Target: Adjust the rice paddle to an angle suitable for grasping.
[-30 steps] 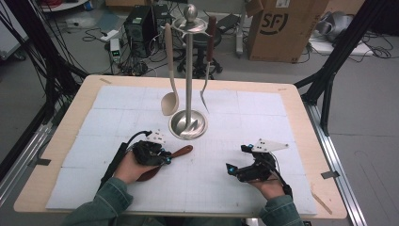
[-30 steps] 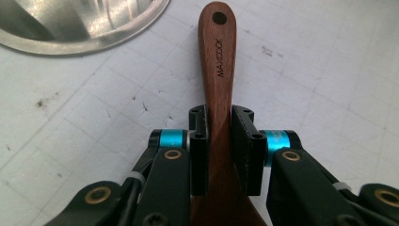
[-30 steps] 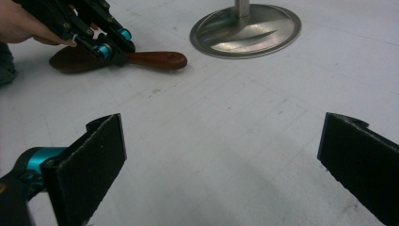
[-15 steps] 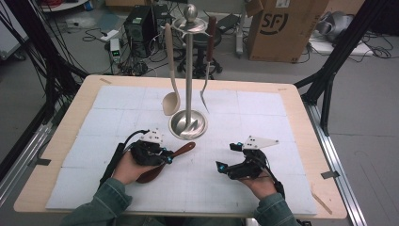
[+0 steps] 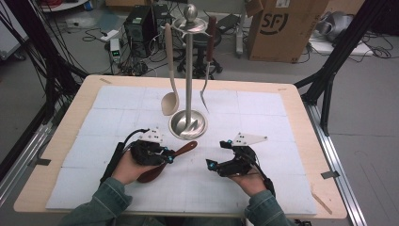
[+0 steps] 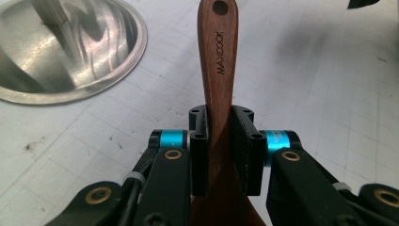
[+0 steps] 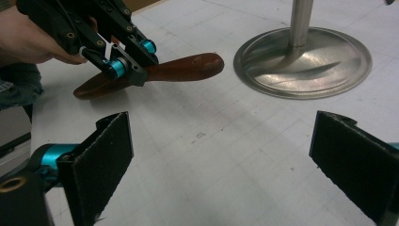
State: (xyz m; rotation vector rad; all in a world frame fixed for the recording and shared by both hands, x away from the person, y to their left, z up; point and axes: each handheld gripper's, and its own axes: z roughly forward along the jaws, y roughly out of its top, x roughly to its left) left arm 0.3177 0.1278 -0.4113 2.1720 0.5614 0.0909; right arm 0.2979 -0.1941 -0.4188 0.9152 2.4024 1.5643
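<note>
Wooden spoon clamped in the left claw (image 5: 168, 157), low over the worktop (image 5: 291, 141)
Right claw (image 7: 221, 165) gapes empty nearby; spoon (image 6: 219, 70) could pivot between the pads and knock the metal stand (image 5: 188, 123)

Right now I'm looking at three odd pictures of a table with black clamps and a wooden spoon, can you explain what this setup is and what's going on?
A person sits at a table covered with a white gridded mat and holds a hand-operated set of tongs in each hand; there is no robot arm. The wide picture comes from a fixed camera above, looking down. The other two come from small cameras riding on each set of tongs, looking along its black jaws.

On the mat stands a shiny metal utensil stand with a pale ladle and a fork hanging from its top.

The left tongs are shut on the handle of a dark wooden spatula marked MAXCOOK, its blade end toward the person. The right tongs are wide open, holding nothing, with their jaws facing the spatula.
</note>
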